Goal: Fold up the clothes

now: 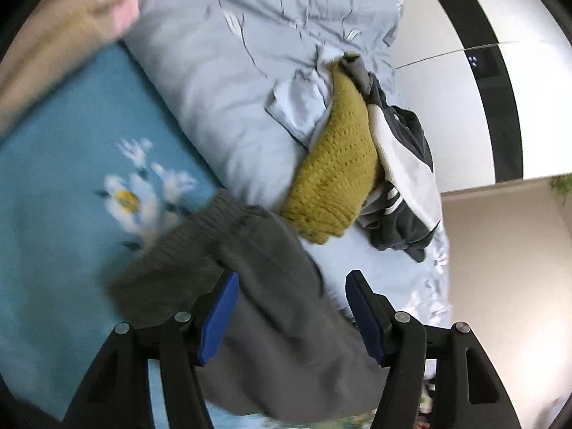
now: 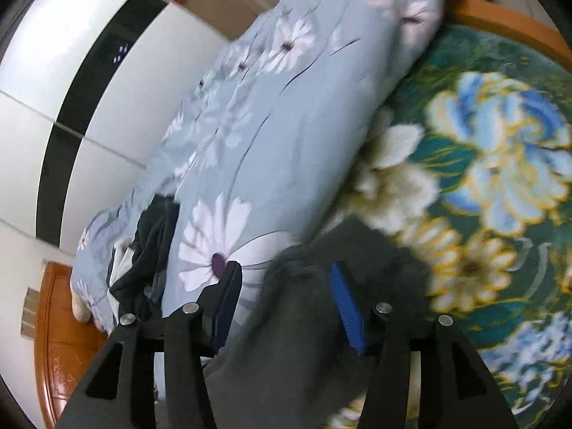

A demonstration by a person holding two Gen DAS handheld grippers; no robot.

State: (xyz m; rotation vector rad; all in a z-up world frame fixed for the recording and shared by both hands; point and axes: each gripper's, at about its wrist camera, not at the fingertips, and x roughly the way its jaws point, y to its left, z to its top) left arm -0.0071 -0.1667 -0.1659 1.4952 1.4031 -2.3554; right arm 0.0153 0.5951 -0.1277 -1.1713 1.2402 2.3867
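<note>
Left wrist view: teal flowered blanket (image 1: 53, 193) left of fingers. Left gripper (image 1: 291, 316) fingers spread wide, grey trousers (image 1: 271, 321) lying between them, blue pads clear of cloth. Pale blue duvet (image 1: 221, 82) beyond fingertips. Mustard knit (image 1: 336, 175) and dark-and-white garment (image 1: 404, 164) ahead, right of fingers.

Right wrist view: dark clothes heap (image 2: 150, 250) left of fingers. Right gripper (image 2: 286, 304) fingers apart, trousers bunched between, grip not visible. Dark green flowered blanket (image 2: 500, 164) to right.

grey garment (image 1: 271, 314) | elastic waistband, rumpled | lies between and ahead of left gripper (image 1: 291, 316) fingers | blurred
</note>
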